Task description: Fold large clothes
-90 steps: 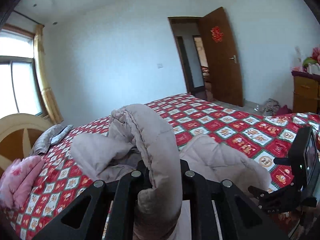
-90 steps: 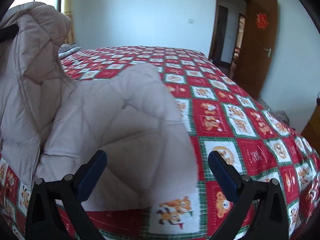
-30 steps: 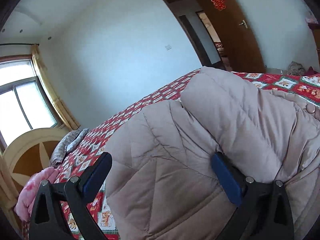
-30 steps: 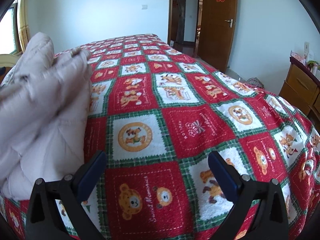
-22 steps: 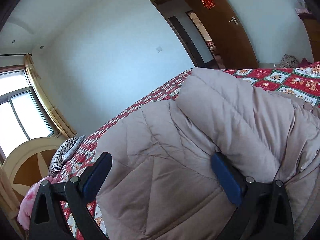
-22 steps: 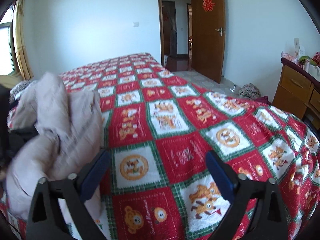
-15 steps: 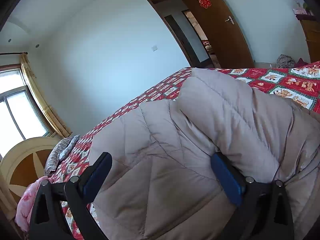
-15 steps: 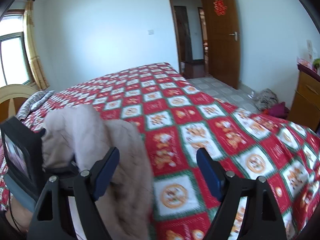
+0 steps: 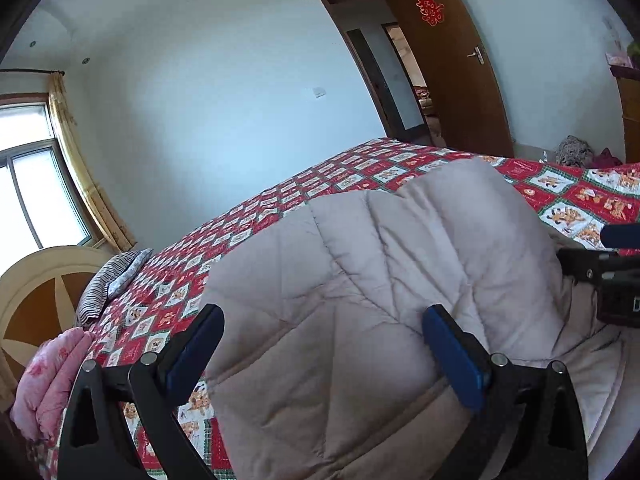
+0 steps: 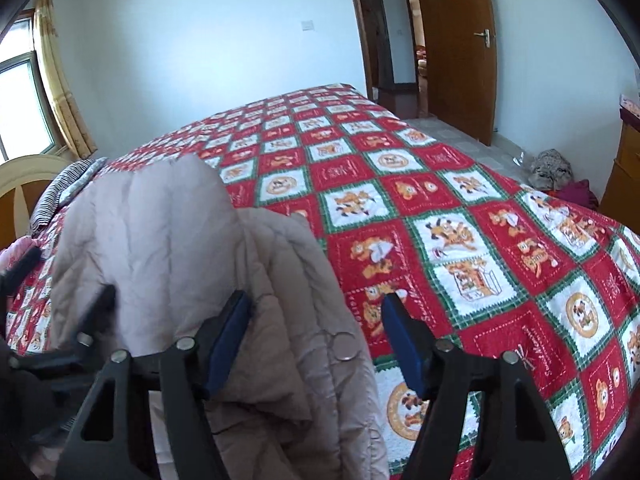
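Clearly unfinished, the beige quilted coat (image 9: 360, 280) lies bunched on the bed (image 10: 460, 220), left hand-held gripper (image 9: 320, 344) wide around it, right hand-held gripper (image 10: 316, 332) closing over its snap-buttoned edge.

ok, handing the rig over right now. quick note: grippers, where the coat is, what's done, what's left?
Left gripper: open, beige padded coat bulging between its fingers, no clamp visible.
Right gripper: jaws closing around the coat's front edge, pads not pressing yet.
Coat sits bunched at the near edge of the bed, partly gathered, not a flat fold.
Left to do: secure the grip, lay it flat, finish the folds.
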A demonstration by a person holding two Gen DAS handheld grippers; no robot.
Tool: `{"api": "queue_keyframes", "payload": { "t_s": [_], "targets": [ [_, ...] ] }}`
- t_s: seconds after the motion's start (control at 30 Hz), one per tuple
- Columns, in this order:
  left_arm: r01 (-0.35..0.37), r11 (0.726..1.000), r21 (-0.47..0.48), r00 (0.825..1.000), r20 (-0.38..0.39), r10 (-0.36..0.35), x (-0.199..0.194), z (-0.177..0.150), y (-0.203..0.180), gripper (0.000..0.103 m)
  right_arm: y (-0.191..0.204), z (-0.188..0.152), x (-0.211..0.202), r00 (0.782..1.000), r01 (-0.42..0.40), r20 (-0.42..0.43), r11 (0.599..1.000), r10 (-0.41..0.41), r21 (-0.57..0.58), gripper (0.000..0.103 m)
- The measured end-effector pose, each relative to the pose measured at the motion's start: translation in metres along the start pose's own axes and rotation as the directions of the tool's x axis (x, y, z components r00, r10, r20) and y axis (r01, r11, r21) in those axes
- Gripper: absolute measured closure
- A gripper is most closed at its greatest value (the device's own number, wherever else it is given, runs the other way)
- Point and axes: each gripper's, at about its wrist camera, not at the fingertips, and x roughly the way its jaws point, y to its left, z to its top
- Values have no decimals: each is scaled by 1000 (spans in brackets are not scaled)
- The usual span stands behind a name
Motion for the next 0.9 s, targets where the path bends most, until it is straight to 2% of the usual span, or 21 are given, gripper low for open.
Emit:
{"api": "queue_keyframes", "payload": {
  "t_s": [0.17, 0.23, 0.33, 0.43, 0.5, 0.6, 0.73, 0.9],
  "targets": [
    [-16, 994, -108, 1000, -14, 14, 7, 2, 32, 3, 12, 8, -2, 998, 63, -18, 995, -65, -80, 31],
    [-4, 994, -107, 999, -38, 0, 17, 2, 33, 3, 25, 17, -14, 997, 71, 26, 991, -69, -117, 31],
    [-5, 995, -100, 998, -61, -1, 29, 1, 30, 3, 48, 27, -21, 995, 73, 87, 979, -57, -189, 24],
    [-2, 992, -126, 996, -84, -9, 38, -2, 32, 3, 57, 29, 3, 998, 60, 36, 976, -54, -211, 22],
    [29, 985, -170, 992, -116, -50, 49, -5, 37, 2, 51, 23, 21, 998, 57, 6, 978, -57, -203, 22],
    [85, 971, -225, 981, -150, -121, 62, -11, 36, 1, 37, 11, 35, 1000, 13, -23, 989, -16, -144, 19],
    [84, 974, -208, 980, -159, -119, 69, -13, 23, 1, 18, 3, 51, 997, -32, -71, 998, 28, -61, 14],
    [96, 970, -225, 974, -178, -138, 80, -20, 18, 1, 21, -2, 59, 996, -15, -86, 997, 9, -71, 14]
  ]
}}
